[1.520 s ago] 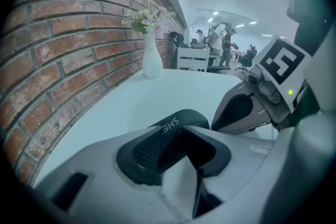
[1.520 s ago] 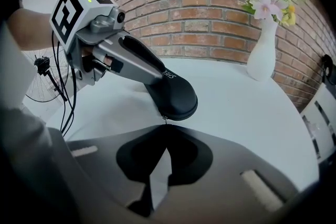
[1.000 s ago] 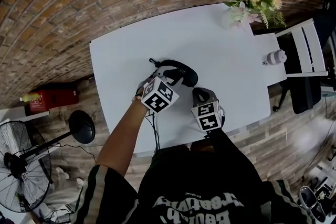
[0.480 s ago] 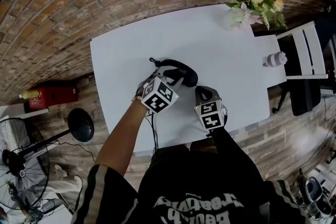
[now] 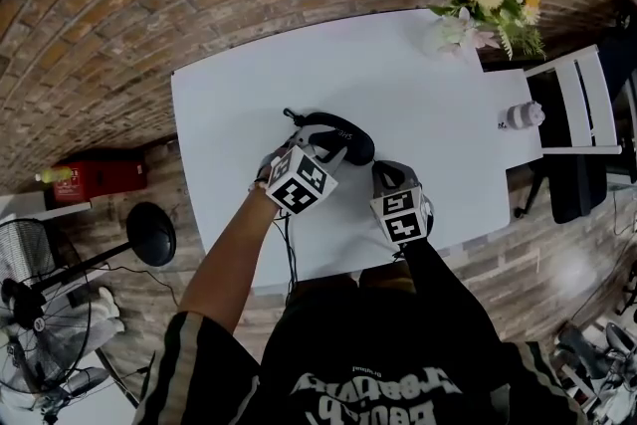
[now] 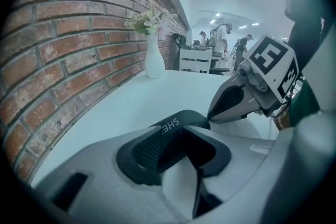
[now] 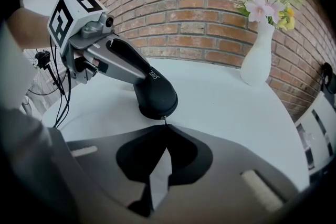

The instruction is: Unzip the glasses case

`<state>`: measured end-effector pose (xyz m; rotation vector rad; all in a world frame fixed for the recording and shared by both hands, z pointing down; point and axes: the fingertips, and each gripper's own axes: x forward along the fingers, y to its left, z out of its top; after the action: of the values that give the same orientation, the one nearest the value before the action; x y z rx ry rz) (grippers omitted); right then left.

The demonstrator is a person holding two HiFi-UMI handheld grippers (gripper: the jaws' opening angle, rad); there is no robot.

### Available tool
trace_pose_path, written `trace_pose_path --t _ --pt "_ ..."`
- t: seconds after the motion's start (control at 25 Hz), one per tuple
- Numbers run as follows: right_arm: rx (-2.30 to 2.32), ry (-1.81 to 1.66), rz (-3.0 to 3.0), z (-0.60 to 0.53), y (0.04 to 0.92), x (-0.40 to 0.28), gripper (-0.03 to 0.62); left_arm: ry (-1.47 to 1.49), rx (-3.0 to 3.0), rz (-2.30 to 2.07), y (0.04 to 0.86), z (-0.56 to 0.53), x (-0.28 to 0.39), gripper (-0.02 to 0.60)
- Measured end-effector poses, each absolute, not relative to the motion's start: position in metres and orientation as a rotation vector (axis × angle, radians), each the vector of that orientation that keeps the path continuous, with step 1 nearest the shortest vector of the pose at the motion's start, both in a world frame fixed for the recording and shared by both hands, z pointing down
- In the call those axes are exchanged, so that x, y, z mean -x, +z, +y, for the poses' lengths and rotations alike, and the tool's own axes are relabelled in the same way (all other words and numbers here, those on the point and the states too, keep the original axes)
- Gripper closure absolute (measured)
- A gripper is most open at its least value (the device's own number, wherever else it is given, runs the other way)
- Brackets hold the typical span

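Near the middle of the table (image 5: 234, 105) lies the black case (image 5: 338, 136), running from 10 to 4 o'clock. The left gripper (image 5: 320, 150), coming in from 7 o'clock, has its fingers partway apart and clamped on the case's sides. The right gripper (image 7: 165, 126), at 4 o'clock, has its fingers pinched together on the pull (image 7: 164, 118) (a sliver of metal) at the case's rounded end. A vase (image 5: 450, 33) of flowers stands at 1 o'clock, well apart, and a small bottle (image 5: 520, 114) sits at 3 o'clock by the table's edge.
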<state>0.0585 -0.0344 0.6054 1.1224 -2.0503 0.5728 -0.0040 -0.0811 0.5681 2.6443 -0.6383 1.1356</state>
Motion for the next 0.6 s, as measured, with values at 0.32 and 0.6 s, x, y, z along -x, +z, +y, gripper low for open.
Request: trace_pose_path --t 0.32,0.6 --pt "-1.113 0.559 -2.053 -0.0363 0.6068 -0.0604 0.582 1.124 -2.644 -0.644 0.5682 -0.0808 0.0042 0.465" --pt "-1.107 0.548 -2.053 -0.0396 0.6053 -0.0623 0.582 1.117 -2.646 -0.648 0.5674 -0.0809 0.004 0.465"
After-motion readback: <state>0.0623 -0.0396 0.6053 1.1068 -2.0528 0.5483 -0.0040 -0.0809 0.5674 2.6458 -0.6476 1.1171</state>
